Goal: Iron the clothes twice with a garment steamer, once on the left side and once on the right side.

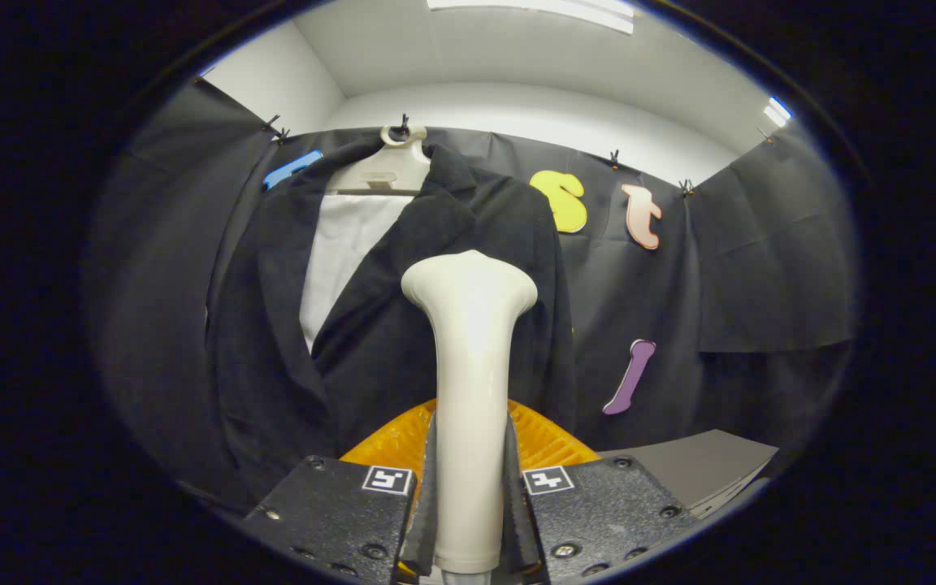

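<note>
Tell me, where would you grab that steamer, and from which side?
By its slim handle, from below the flared head: the steamer stands upright, and its narrow straight shaft fits between the gripper fingers, which are closed on it now, one on each side.

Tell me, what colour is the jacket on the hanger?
Black jacket, seen clearly in the gripper view.

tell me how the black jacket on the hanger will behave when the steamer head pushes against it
The black jacket looks soft and floppy, so it will probably give and swing, since it hangs from a single hanger. The steamer, gripped between the gripper's fingers, looks rigid and smooth, so it should glide rather than snag.
</note>
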A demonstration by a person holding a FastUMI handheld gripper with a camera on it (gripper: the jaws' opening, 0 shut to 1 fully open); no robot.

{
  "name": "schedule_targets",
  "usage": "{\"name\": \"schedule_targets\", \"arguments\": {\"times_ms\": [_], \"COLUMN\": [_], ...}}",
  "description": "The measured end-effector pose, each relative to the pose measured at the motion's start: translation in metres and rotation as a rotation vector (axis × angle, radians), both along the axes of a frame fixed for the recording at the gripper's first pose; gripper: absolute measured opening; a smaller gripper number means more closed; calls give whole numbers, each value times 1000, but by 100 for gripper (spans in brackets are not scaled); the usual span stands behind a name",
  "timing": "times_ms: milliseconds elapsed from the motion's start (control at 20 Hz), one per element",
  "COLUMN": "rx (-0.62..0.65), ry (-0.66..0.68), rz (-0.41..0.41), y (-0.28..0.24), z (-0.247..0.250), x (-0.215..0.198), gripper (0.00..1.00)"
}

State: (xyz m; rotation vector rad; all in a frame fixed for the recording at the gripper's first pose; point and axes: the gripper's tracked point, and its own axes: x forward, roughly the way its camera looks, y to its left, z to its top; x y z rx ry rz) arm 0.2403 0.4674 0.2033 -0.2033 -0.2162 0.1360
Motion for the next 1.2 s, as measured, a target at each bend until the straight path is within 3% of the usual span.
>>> {"name": "schedule_targets", "arguments": {"times_ms": [950, 1200], "rx": [-34, 5], "ry": [148, 215], "rz": [-78, -95], "y": [-9, -11], "z": [-100, -131], "x": [-19, -33], "gripper": [36, 36]}}
